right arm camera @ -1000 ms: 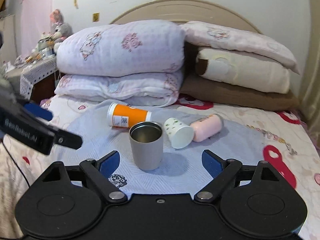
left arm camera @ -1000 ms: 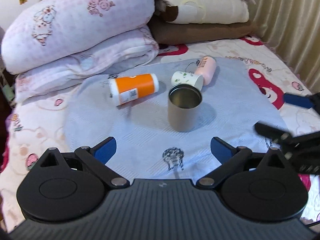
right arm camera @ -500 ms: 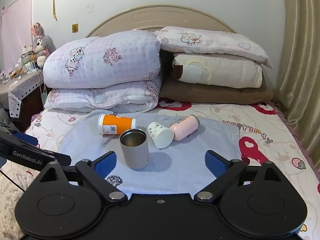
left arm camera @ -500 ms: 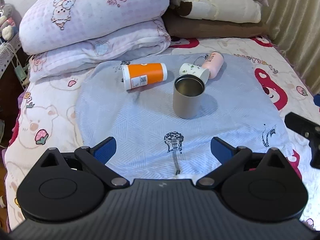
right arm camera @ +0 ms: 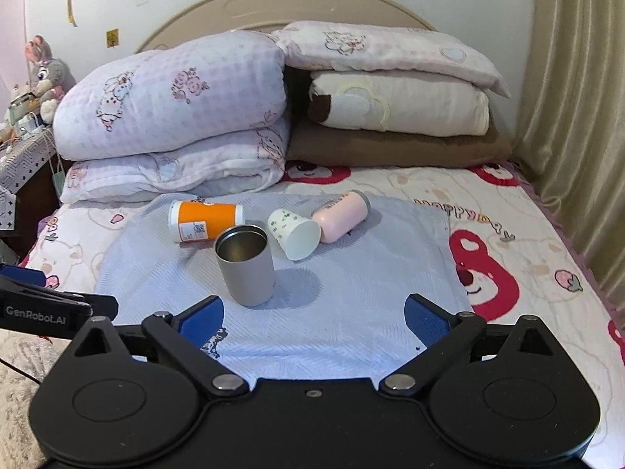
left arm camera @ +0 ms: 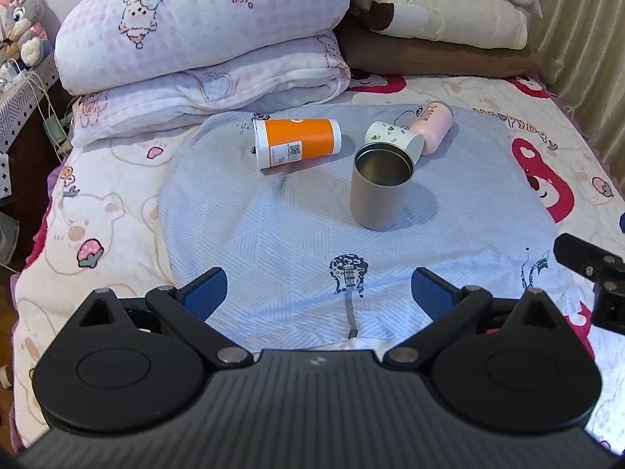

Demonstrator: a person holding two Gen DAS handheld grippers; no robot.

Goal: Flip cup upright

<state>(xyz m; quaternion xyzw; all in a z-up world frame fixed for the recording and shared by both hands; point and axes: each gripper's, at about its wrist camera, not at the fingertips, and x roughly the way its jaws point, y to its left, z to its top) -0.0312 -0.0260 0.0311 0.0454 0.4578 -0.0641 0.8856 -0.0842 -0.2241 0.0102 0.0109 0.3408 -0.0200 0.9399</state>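
Note:
A grey metal cup (left arm camera: 381, 187) (right arm camera: 245, 265) stands upright, mouth up, on a pale blue cloth (left arm camera: 273, 242) (right arm camera: 351, 312) on the bed. Behind it lie an orange cup (left arm camera: 297, 142) (right arm camera: 205, 221), a white paper cup with green leaves (left arm camera: 394, 136) (right arm camera: 293, 232) and a pink cup (left arm camera: 433, 127) (right arm camera: 341, 215), all on their sides. My left gripper (left arm camera: 318, 293) is open and empty, well short of the cups. My right gripper (right arm camera: 314, 318) is open and empty, near the grey cup's front.
Folded quilts (right arm camera: 175, 117) and stacked pillows (right arm camera: 398, 109) fill the head of the bed. A curtain (right arm camera: 578, 117) hangs along the right side. A side table with a plush toy (right arm camera: 43, 74) stands at the left. The bed sheet (left arm camera: 97, 215) surrounds the cloth.
Both grippers have pulled back and up from the cups, so the cups look smaller and farther. The grey cup stays upright; the other cups have not moved.

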